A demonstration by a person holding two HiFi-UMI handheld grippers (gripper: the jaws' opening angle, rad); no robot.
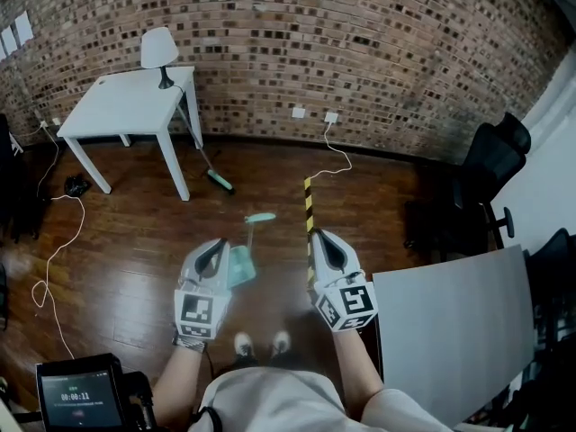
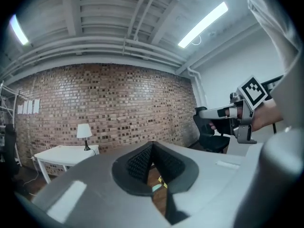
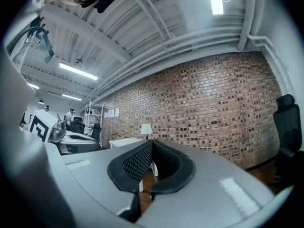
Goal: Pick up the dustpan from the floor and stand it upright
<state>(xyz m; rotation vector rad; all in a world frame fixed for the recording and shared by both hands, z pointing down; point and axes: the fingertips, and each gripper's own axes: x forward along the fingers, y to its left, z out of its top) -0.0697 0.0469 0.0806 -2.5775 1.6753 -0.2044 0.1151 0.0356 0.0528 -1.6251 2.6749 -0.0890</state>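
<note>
Teal plastic dustpan (image 1: 241, 266) on the glossy dark wood floor (image 1: 126, 268), at mid-frame in the head view.

Its flat scoop shows just right of the left tool (image 1: 214, 252), and a thin handle runs up-frame to a teal grip. The left tool and right tool (image 1: 326, 246) both have their ribbed black pads (image 2: 140, 163) pressed together, with nothing between them. A rough brick wall (image 1: 378, 52) spans the top, and a smooth white table (image 1: 126, 106) stands at upper left.
</note>
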